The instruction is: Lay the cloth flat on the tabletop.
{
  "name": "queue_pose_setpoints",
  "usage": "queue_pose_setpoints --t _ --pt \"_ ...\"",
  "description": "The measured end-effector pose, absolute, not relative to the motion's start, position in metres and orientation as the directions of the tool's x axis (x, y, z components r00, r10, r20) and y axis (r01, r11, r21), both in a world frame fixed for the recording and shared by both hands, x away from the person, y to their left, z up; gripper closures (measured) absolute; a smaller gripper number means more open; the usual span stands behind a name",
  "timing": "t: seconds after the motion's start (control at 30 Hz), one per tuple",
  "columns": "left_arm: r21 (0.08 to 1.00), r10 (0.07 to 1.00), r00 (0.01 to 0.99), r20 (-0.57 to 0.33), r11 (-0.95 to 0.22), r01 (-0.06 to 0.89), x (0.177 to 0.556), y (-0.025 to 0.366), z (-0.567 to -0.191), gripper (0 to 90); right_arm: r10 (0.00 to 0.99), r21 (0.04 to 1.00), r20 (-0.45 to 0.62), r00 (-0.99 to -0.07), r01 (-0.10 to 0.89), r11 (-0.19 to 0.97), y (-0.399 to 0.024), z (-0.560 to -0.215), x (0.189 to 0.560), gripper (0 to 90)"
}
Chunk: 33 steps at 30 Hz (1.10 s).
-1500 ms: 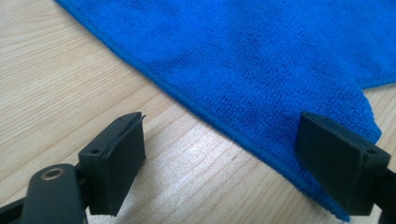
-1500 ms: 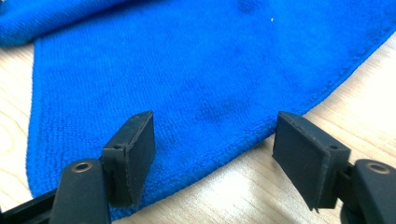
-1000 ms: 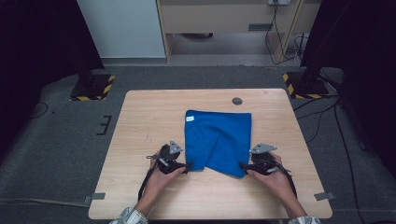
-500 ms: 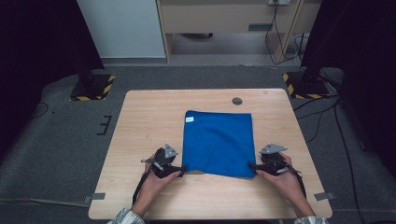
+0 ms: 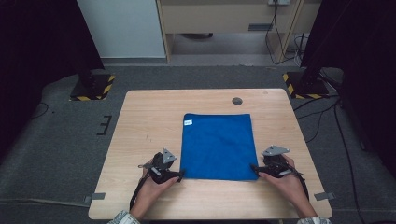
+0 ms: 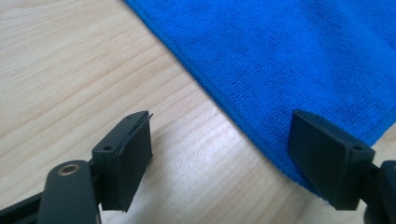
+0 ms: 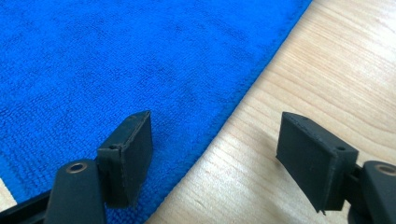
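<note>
A blue cloth (image 5: 217, 145) lies flat and spread out on the wooden table (image 5: 149, 121), with a small white tag (image 5: 187, 122) at its far left corner. My left gripper (image 5: 179, 174) sits at the cloth's near left corner, jaws open, one jaw over the cloth's (image 6: 299, 60) edge and the other over bare wood. At the near right corner rests my right gripper (image 5: 255, 169), open too, straddling the cloth's (image 7: 116, 60) right edge. Neither holds anything.
A small dark round grommet (image 5: 237, 101) sits in the table near its far edge. Bare wood surrounds the cloth on the left and along the near edge. Black stands with striped bases (image 5: 93, 86) stand on the floor beyond the table.
The cloth was rumpled and held at its near corners; both grippers pulled apart and toward me, spreading it flat, then opened and let go of it.
</note>
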State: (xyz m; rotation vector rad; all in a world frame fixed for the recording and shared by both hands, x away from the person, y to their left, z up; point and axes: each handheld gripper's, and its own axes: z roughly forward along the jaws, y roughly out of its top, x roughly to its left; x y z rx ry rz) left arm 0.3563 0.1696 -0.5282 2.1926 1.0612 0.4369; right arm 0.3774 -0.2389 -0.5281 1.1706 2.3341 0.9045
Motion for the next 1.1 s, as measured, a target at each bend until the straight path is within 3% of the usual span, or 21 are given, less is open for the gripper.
queue_pose_setpoints --t 0.47,0.67,1.1 --pt "0.673 0.776 0.631 0.014 -0.474 0.568 0.344 0.172 -0.527 21.3 0.802 0.680 -0.036 -0.596 0.573 0.457 -0.243 -0.527 0.362 26.3" --pt "0.676 0.778 0.629 -0.003 -0.462 0.574 0.348 0.173 -0.525 14.9 0.805 0.696 -0.006 -0.593 0.575 0.429 -0.244 -0.527 0.364 14.9" --pt "0.753 0.784 0.616 -0.074 -0.361 0.550 0.359 0.183 -0.514 6.2 0.784 0.790 0.052 -0.618 0.506 0.346 -0.222 -0.511 0.368 8.6"
